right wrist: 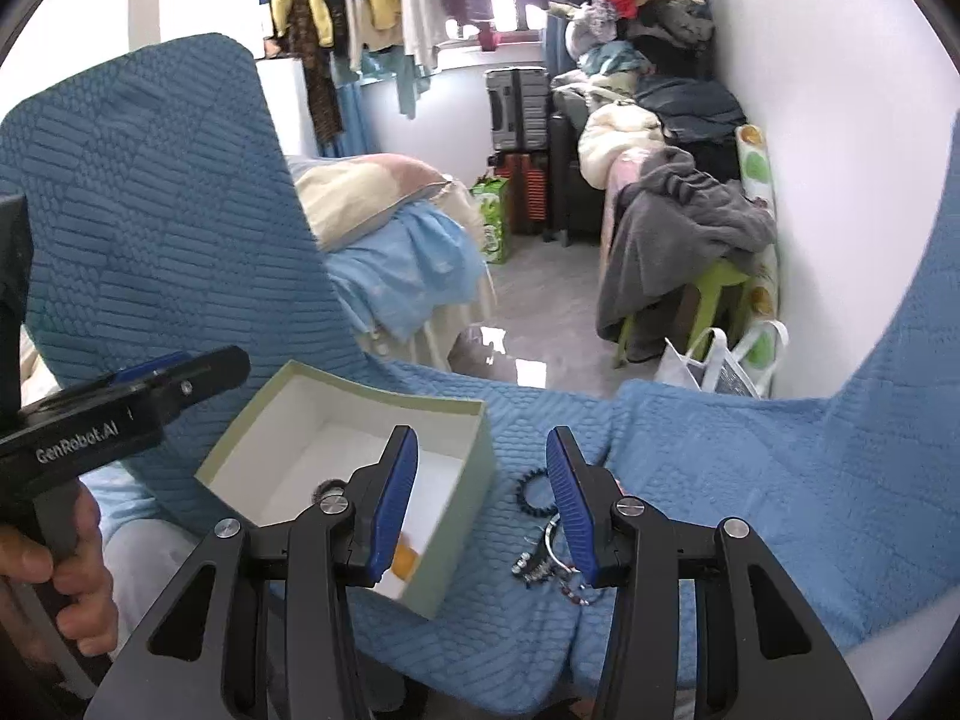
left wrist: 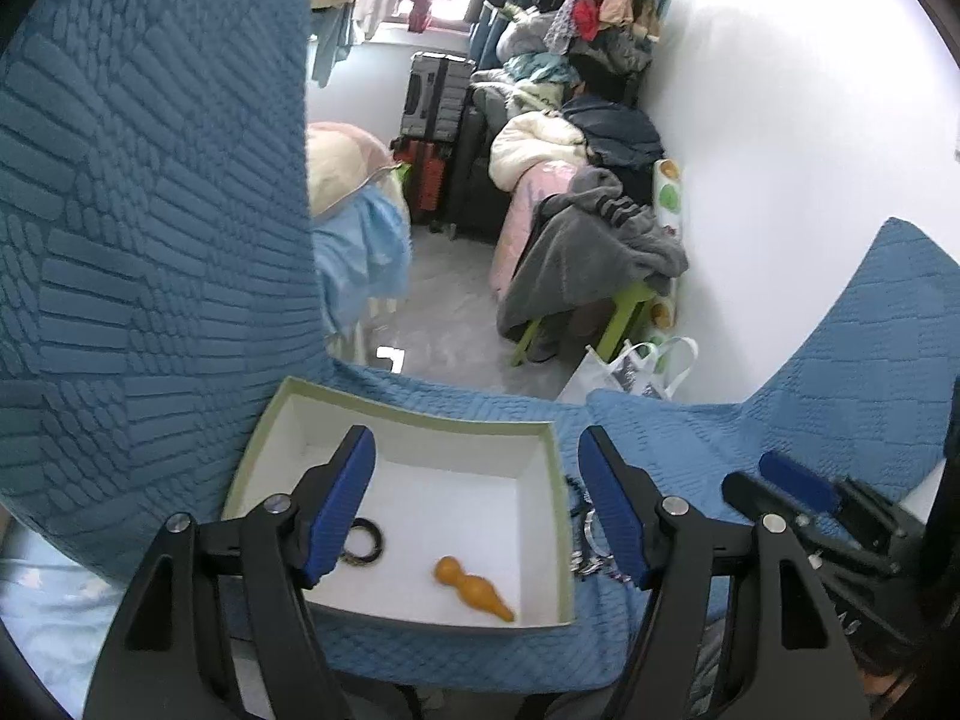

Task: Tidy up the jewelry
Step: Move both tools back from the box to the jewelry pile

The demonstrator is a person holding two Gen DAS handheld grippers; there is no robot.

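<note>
Left wrist view: left gripper (left wrist: 477, 501) wide, empty, over pale green white-lined cardboard box (left wrist: 555, 516) holding black ring (left wrist: 362, 546) and orange gourd-shaped bead (left wrist: 474, 588). Right gripper (right wrist: 480, 501) part-open, empty. Next: lower onto tangled metal jewelry pile (right wrist: 549, 567) beside box, pinch one piece cleanly.

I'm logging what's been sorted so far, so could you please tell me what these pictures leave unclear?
- Left wrist view: dark ring in the pale green open box, partly behind a blue finger.
- Left wrist view: loose jewellery pile beside the box, hidden by the other finger.
- Right wrist view: orange gourd-shaped piece, mostly covered; pile pieces too small.
</note>
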